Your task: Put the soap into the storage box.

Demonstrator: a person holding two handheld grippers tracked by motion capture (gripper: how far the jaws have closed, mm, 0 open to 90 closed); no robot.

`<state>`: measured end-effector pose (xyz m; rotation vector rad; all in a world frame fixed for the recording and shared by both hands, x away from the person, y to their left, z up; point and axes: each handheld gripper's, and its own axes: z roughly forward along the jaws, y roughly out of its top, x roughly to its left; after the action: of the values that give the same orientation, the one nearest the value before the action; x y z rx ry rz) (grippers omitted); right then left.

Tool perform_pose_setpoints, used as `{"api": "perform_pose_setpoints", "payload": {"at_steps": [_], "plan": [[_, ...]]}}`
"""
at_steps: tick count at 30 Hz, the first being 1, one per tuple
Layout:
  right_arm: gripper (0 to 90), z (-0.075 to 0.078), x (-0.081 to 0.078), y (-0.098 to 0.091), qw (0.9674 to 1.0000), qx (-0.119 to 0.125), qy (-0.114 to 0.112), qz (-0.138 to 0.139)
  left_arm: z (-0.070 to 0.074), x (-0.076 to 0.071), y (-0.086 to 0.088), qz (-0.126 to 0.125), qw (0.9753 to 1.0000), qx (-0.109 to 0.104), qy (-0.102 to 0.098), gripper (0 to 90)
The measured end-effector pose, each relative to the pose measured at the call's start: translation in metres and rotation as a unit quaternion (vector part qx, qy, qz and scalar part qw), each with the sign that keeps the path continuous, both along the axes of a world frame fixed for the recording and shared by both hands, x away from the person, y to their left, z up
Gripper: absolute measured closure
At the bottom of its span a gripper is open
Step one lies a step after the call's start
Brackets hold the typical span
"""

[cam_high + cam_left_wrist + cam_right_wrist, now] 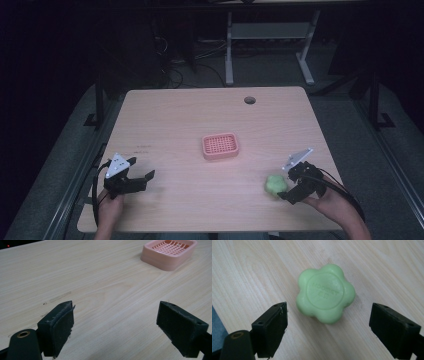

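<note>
Soap [325, 293], green and flower-shaped, lies flat on the table [175, 115] at lower right of the high view, just beside the right gripper [286, 187]; in the right gripper view it sits at frame centre, ahead of the jaws, which stand wide apart and hold nothing; pads do not touch it. Likely step: pick up the soap and carry it to the pink soap dish [220, 145] at table centre; to do it well the right gripper should advance until the soap sits between the pads, stay low, then close across two opposite lobes so it cannot squirt out. Left gripper [141, 176] rests at lower left of the high view, jaws wide, empty. Right gripper view gives the embossed lettering on the soap, unreadable; high view gives soap, dish and both hands together; left gripper view catches the dish [168, 252] at upper right, grid floor bare.
</note>
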<state>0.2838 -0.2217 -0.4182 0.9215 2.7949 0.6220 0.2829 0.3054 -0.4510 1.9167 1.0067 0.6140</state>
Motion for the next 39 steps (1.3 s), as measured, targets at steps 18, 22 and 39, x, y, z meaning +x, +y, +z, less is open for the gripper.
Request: {"api": "perform_pose_setpoints", "payload": {"at_steps": [18, 22, 39], "plan": [[15.0, -0.012, 0.018, 0.023, 0.999, -0.037, 0.022, 0.012, -0.001, 0.002, -0.001, -0.002, 1.0, 0.002, 0.0, 14.1], [16.3, -0.019, 0.021, 0.027, 0.9981, -0.055, 0.029, 0.009, 0.0, 0.002, -0.001, 0.002, 1.0, -0.001, -0.001, 14.1], [24.3, -0.025, 0.025, 0.037, 0.9965, -0.07, 0.046, 0.006, 0.002, 0.001, 0.004, 0.009, 0.9999, -0.009, -0.006, 14.1]]}}
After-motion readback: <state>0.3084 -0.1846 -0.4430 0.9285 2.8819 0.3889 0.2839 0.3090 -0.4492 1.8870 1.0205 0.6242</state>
